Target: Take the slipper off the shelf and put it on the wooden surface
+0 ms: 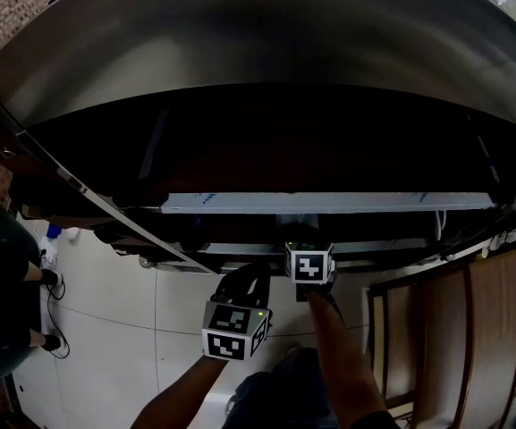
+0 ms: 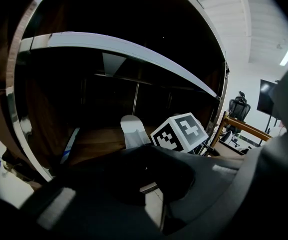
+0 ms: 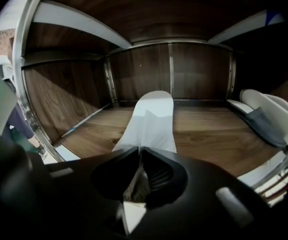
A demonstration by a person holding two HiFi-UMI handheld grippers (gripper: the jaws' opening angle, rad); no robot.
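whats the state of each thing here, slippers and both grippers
white slipper: lying on the shelf, near end pinched by the right gripper
second slipper: at the shelf's right end, untouched
right gripper: shut on the white slipper
left gripper: shut, empty, in front of the shelf

No legible text, label or number; only black-and-white square patterns on nearer white cube and farther white cube.

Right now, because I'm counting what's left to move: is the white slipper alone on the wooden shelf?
No: apart from the white slipper, a second pale slipper with grey lining lies at the wooden shelf's right edge.
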